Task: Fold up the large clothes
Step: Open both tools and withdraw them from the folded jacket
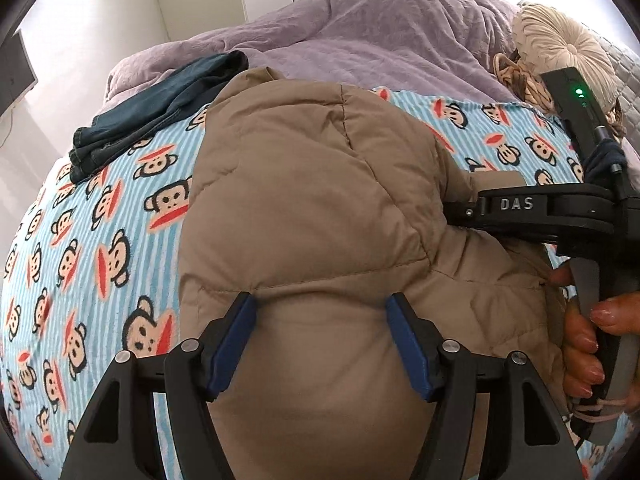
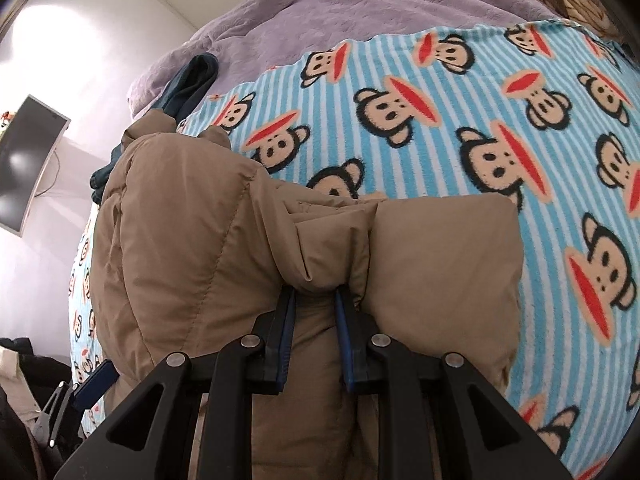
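bed: purple quilt (image 1: 360, 40) is covering the far half; monkey-print blanket (image 1: 100, 220) is lying over the near half and serving as the folding surface
jacket position: tan puffer jacket (image 1: 312, 208) is sitting bundled in the middle of the blanket, already doubled over itself, running from the near edge toward the far side
jeans: dark folded jeans (image 1: 160, 108) are lying at the far left, just beside the jacket's far end
cushions: round cream cushion (image 1: 560, 44) is resting at the far right, well apart from the jacket
right gripper (image 2: 316, 300): clenched on a bunched ridge of jacket fabric, pads pressing in from both sides
left gripper (image 1: 320, 308): released, jaws standing apart over the puffy near panel, no fabric pinched between the pads
risk, spring-back: padding looks lofty; I judge the fold is likely to be puffing open once the right tongs let go
risk, thin pinch: the right grip is holding only a small gather, so slick shell fabric could be slipping out under any pull
risk, neighbour: pushing the bundle far-left could be nudging the jeans
open room: blanket to the right of the jacket is lying bare and wide; left side is narrower
edges: near edge of the bed is falling out of view under both grippers, so I cannot tell how much jacket is overhanging
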Demonstrator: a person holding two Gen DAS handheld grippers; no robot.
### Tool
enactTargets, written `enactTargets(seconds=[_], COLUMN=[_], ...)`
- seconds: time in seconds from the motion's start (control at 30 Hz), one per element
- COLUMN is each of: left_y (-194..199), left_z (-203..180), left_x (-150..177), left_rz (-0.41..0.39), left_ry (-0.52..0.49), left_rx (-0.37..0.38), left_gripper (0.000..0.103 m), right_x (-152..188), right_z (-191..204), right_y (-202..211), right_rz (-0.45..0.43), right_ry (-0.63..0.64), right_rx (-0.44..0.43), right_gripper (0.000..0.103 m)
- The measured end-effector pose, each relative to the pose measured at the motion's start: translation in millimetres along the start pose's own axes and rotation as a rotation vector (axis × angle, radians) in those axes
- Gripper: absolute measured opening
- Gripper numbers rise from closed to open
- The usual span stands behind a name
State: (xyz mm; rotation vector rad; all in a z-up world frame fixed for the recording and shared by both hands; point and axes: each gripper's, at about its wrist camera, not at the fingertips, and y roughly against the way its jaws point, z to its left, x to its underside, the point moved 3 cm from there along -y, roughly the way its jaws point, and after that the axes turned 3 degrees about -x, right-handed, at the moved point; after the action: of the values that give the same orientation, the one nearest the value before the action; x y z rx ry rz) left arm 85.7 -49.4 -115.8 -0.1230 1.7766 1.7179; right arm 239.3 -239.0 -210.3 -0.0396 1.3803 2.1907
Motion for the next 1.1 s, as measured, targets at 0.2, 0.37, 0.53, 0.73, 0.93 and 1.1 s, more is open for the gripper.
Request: enactTargets(seconds=[0.2, 0.37, 0.53, 0.73, 0.93, 1.1], left_y=[17.9, 30.5, 42.7, 62.2, 84.0, 102.9], left_z=[15.5, 26.2, 33.1, 33.4, 29.3, 30.8], left_x=[-3.3, 3.6, 15.6, 29.7, 44.4, 55.3], left_rz=[0.029, 0.056, 0.106, 0.152, 0.176, 0.19], left_ry=[0.064, 0.09, 0.108, 0.109, 0.104, 0.111], left_rx=[0.017, 0.019, 0.034, 0.059, 0.072, 0.075], left_gripper=[0.068, 0.068, 0.068, 0.068, 0.068, 0.068], right_x=[6.6, 25.0, 49.4, 78.8, 104.9, 123.6], right_z=[11.4, 17.3, 20.4, 20.6, 22.5, 21.3], right_y=[32.6, 62.2, 84.9, 113.8, 135.1, 150.0], right_rz=[0.001, 0.011, 0.034, 0.059, 0.083, 0.102], right_ry=[-0.003, 0.006, 0.007, -0.031, -0.036, -0.051], right_rx=[0.026, 0.031, 0.039, 0.033, 0.051, 0.058], right_gripper=[0.024, 0.024, 0.024, 0.031, 0.034, 0.037])
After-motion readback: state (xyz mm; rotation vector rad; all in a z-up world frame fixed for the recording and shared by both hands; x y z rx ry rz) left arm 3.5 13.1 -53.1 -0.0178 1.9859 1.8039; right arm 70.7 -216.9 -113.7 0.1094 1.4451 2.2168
